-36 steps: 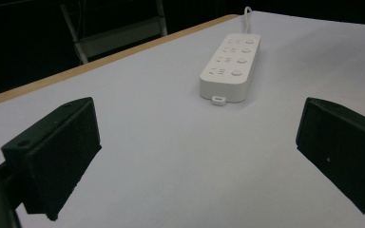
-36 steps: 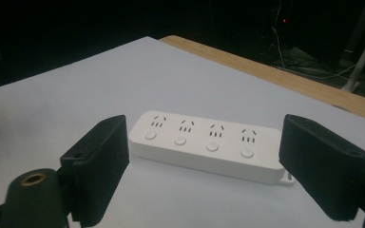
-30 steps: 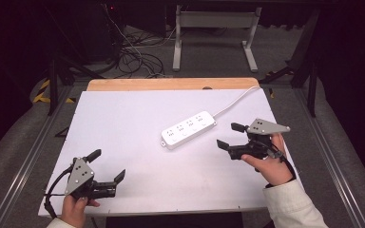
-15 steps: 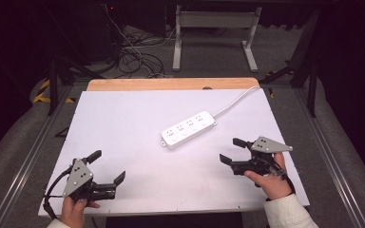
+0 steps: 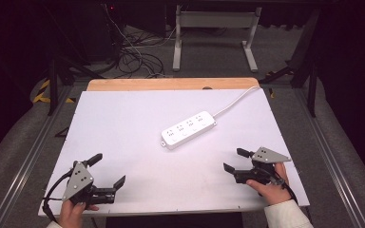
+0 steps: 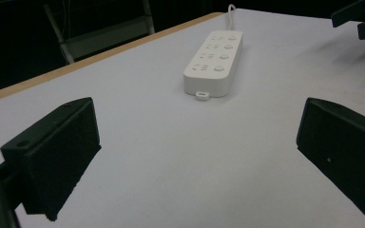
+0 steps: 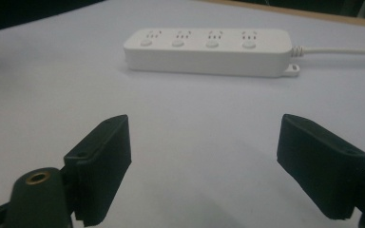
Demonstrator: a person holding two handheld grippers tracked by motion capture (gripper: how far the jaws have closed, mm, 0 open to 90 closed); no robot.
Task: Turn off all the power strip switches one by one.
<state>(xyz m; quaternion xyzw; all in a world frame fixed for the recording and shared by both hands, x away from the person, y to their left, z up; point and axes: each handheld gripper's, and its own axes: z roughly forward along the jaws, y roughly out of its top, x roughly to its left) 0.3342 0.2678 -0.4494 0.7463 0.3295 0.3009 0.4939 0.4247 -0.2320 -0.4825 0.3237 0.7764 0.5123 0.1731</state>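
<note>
A long white plastic power strip (image 5: 188,129) with four socket groups and a row of round buttons lay flat near the middle of the white rectangular worktop (image 5: 123,123), set at a slant, its white cable (image 5: 235,99) running off towards the far right edge, where a strip of pale wood (image 5: 171,84) bordered the white surface; the left tongs (image 5: 108,172) — black, two-jawed, topped by a grey three-cornered plate — sat low over the near left corner of the worktop in the person's left hand (image 5: 72,213), its jaws spread wide with nothing between them; in the left gripper view the same jaws framed bare white surface, with the power strip (image 6: 215,61) well ahead of them and apart; the right tongs (image 5: 235,160) were held low over the near right part of the worktop by the right hand (image 5: 268,186), a white sleeve (image 5: 285,216) showing at the wrist; its jaws too stood wide apart and empty — in the right gripper view they flanked bare worktop, with the power strip (image 7: 208,45) lying crosswise beyond them, near but untouched, its cable (image 7: 342,50) leaving to the right; neither tongs touched the strip, which lay between the two and farther out on the worktop.
</note>
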